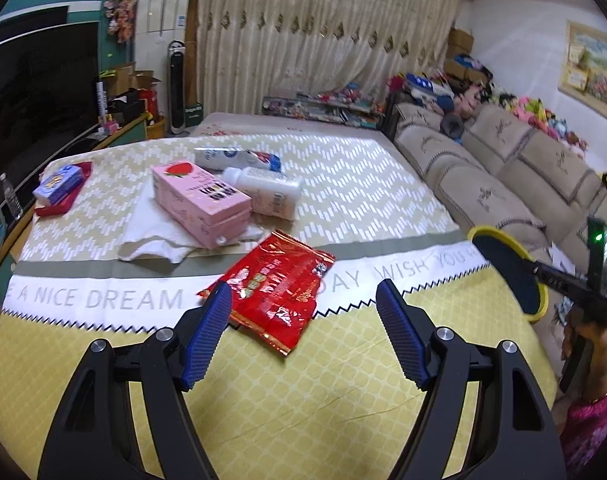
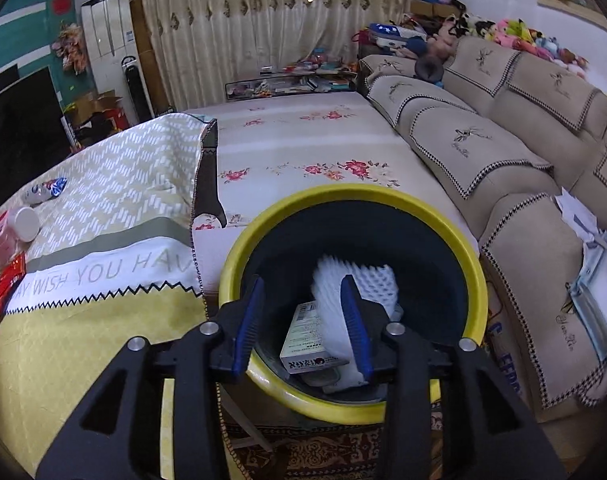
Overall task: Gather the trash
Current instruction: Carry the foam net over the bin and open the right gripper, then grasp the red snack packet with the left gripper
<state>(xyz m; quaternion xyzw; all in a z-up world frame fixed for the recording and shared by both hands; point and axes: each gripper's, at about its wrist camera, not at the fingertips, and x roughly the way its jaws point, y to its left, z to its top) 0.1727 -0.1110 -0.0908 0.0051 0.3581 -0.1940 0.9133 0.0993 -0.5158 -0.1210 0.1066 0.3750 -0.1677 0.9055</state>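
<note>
My left gripper [image 1: 305, 288] hangs open over the yellow tablecloth [image 1: 303, 392], nothing between its blue pads. A crumpled red snack wrapper [image 1: 279, 284] lies flat just ahead, its near corner beside the left fingertip. Behind it a pink carton [image 1: 199, 200], a white bottle [image 1: 263, 192] and a tube [image 1: 235, 158] lie by a white cloth [image 1: 155, 236]. My right gripper [image 2: 303, 280] is open above a yellow-rimmed dark bin [image 2: 383, 196]. A white foam piece [image 2: 367, 280] and a small box [image 2: 307, 336] show inside the bin.
A blue tissue pack [image 1: 59, 184] rests on a red tray [image 1: 51, 210] at the table's far left. A beige sofa [image 2: 503, 140] runs along the right, beside the bin. A floral-covered surface [image 2: 303, 152] extends behind the bin. A dark TV [image 1: 31, 92] stands left.
</note>
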